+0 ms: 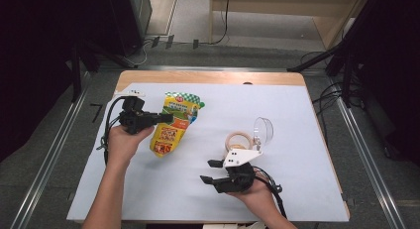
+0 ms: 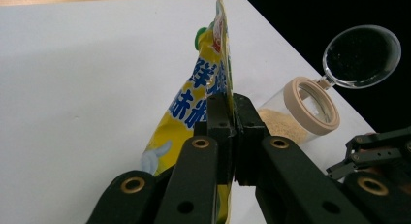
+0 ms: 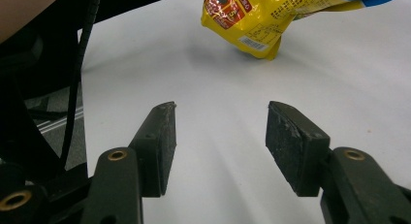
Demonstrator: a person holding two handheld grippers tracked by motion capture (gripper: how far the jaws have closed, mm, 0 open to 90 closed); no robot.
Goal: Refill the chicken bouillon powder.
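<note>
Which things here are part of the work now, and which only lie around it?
Likely in the work:
- yellow snack pouch, clamped in the left gripper
- open jar with powder inside, clear flip lid up
- right gripper, jaws apart, empty

Only around:
- white sheet over the wooden table
- cables on the floor

Both grippers are black. The left gripper (image 2: pixel 231 136) has two arms with brass-coloured rivets, and square black pads at the tips of its jaws. The right gripper (image 3: pixel 220 136) has the same brass rivets behind its jaws; its pads (image 3: pixel 291 146) look rough and worn at the edges. A white three-cornered plate (image 1: pixel 241 157) sits on top of it. Black cables (image 1: pixel 110 121) trail behind each gripper. The forearms are bare.
</note>
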